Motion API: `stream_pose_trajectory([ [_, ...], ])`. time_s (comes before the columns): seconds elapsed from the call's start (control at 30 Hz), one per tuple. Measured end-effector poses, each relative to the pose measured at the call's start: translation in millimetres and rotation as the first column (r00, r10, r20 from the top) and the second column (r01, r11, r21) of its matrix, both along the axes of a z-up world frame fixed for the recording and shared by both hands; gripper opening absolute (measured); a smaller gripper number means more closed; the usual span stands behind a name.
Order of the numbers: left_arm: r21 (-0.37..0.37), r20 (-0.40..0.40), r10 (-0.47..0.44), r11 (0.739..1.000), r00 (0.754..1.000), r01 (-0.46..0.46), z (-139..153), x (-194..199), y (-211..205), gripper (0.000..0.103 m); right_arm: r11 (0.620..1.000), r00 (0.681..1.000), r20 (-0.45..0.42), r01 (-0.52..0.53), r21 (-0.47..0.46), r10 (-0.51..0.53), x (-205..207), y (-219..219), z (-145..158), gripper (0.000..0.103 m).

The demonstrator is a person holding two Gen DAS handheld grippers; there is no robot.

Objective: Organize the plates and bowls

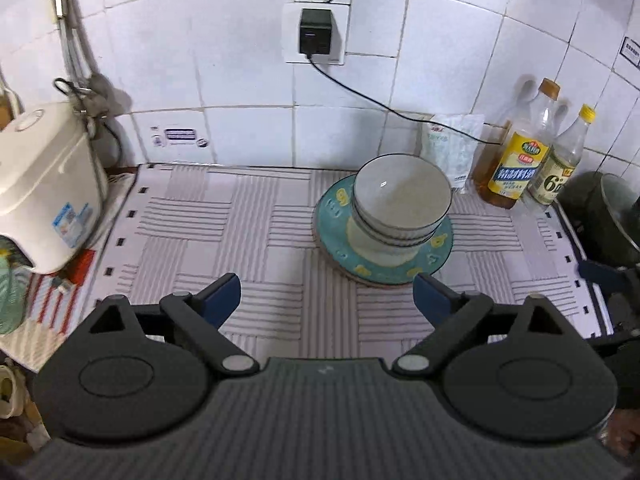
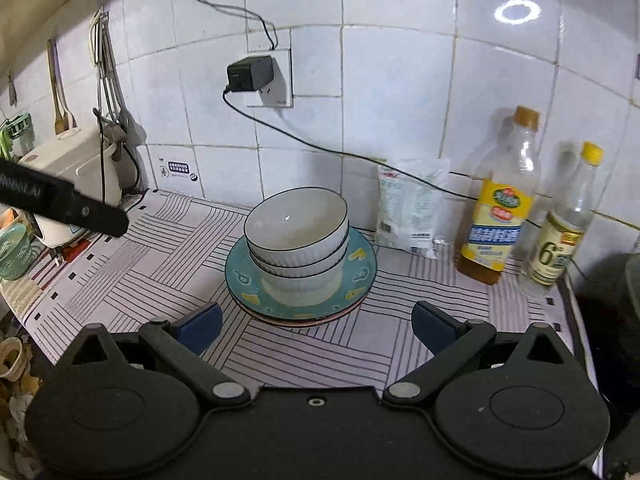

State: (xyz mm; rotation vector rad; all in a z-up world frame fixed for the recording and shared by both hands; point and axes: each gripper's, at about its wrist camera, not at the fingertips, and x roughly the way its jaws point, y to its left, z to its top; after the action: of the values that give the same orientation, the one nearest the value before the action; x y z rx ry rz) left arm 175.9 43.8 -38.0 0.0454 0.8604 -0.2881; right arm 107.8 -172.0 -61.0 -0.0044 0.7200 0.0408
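Note:
A stack of white ribbed bowls (image 1: 400, 204) with dark rims sits on a teal plate (image 1: 332, 216) with yellow marks, which lies on a pink plate, all on the striped mat. The stack also shows in the right wrist view: the bowls (image 2: 298, 228), the teal plate (image 2: 240, 276). My left gripper (image 1: 326, 300) is open and empty, a little in front of the stack. My right gripper (image 2: 316, 326) is open and empty, just in front of the plates. Part of the left gripper (image 2: 64, 204) shows at the left of the right wrist view.
A striped mat (image 1: 224, 216) covers the counter. A white rice cooker (image 1: 44, 188) stands at the left. Two bottles (image 1: 520, 152) and a white bag (image 1: 452, 148) stand at the back right by the tiled wall. A dark pot (image 1: 608, 216) is at the far right. A cable runs from the wall socket (image 1: 316, 32).

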Motion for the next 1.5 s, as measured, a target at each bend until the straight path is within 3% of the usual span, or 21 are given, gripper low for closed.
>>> stream_pose_trajectory([
  [0.17, -0.001, 0.010, 0.024, 1.000, 1.000, -0.024, 11.2, -20.9, 11.5, 0.094, 0.999, 0.999, 0.020, 0.046, 0.024, -0.046, -25.5, 2.8, 25.5, 0.102],
  [0.4, 0.052, 0.032, 0.020, 0.998, 0.999, -0.021, 27.2, -50.9, 14.9, 0.094, 0.992, 0.994, 0.037, 0.107, -0.064, -0.105, -56.2, 16.9, 52.0, 0.103],
  [0.6, 0.036, 0.043, 0.006, 0.999, 0.999, -0.008, 38.1, -81.4, 17.1, 0.094, 0.990, 0.990, 0.019, 0.141, -0.008, -0.141, -77.5, 20.5, 67.6, 0.103],
  [1.0, 0.045, 0.109, -0.016, 0.999, 0.994, 0.011, 58.1, -133.1, 13.8, 0.094, 0.985, 0.980, 0.103, 0.175, -0.016, -0.172, -121.8, 21.8, 84.0, 0.103],
  [1.5, 0.028, 0.182, 0.008, 1.000, 0.983, -0.014, 42.8, -153.8, 14.3, 0.094, 0.979, 0.970, 0.148, 0.202, -0.039, -0.194, -144.7, 27.4, 80.7, 0.103],
])
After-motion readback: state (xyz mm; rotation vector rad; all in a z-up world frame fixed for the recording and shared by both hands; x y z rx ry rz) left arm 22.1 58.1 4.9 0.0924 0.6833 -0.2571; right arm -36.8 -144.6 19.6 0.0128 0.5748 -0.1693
